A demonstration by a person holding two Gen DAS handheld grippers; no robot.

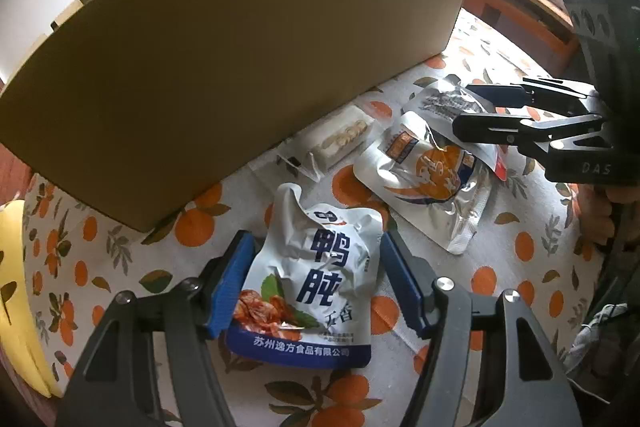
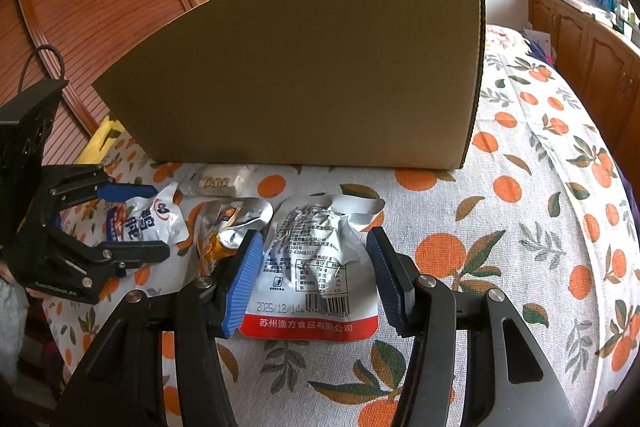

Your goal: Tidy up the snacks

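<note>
Four snack packets [image 1: 316, 275] lie outside the cardboard box [image 1: 240, 67], its inside hidden; both grippers' jaws spread.

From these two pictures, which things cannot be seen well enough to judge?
- Cardboard box: both views show only its outer wall, so its inside is hidden.
- Clear-wrapped snack: small in the right wrist view; label unreadable.
- Orange-print pouch: partly hidden by the right gripper finger.
- Yellow object: cut off by the left wrist view's edge.
</note>
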